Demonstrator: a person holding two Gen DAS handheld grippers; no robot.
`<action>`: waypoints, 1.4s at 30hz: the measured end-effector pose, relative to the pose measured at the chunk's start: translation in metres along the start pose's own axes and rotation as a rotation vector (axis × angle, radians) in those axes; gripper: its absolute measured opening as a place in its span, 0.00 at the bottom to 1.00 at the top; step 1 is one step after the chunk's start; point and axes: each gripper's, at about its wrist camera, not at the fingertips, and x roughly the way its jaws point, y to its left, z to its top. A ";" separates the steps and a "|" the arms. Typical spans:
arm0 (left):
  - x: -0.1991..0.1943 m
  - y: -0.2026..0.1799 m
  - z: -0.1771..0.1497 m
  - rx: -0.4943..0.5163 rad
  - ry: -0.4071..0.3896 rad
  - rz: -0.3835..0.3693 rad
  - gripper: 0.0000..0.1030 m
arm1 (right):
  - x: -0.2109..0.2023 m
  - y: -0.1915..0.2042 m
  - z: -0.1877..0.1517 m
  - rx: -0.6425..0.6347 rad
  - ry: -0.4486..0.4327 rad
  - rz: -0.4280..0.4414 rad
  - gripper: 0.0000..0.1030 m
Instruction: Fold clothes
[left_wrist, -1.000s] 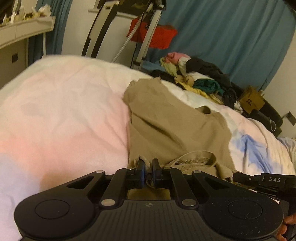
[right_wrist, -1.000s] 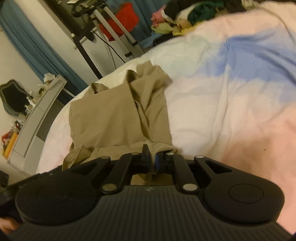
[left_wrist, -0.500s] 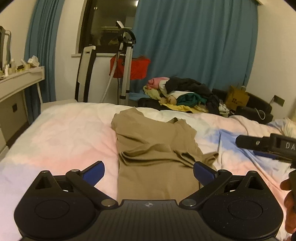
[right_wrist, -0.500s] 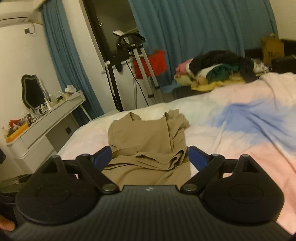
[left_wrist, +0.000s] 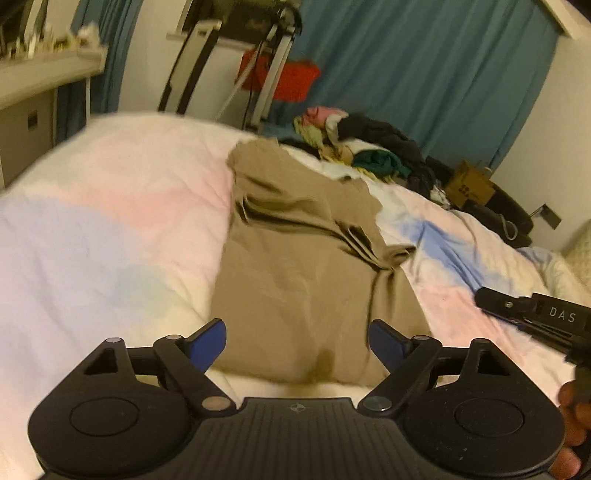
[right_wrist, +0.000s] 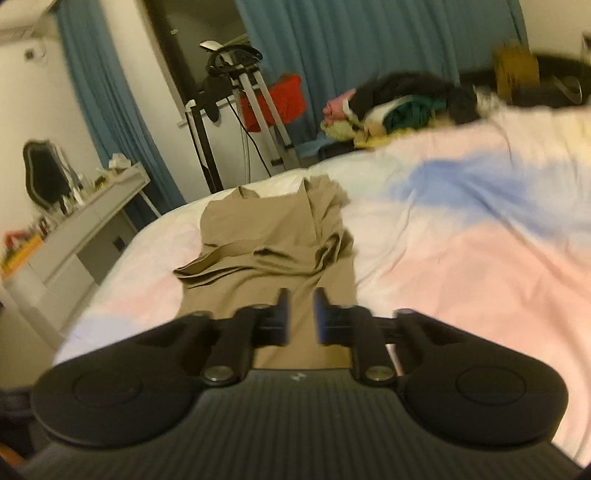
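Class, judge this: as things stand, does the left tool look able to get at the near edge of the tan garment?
Probably yes. The left tool is open, with the tan garment lying flat on the bed just ahead of its fingers, and nothing between them.

Both views low over bed (left_wrist: 110, 229)

White letters "DAS" stand on the black right gripper (left_wrist: 532, 317), seen at the right edge of the left wrist view.
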 end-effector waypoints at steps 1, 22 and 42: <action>0.000 -0.001 0.000 0.007 -0.004 0.003 0.84 | 0.000 0.003 0.001 -0.033 -0.012 -0.012 0.12; 0.068 0.063 -0.022 -0.541 0.263 -0.150 0.75 | 0.061 -0.074 -0.069 0.846 0.411 0.237 0.79; 0.002 0.066 -0.005 -0.591 -0.057 -0.201 0.04 | 0.014 -0.066 -0.033 0.690 0.084 0.179 0.08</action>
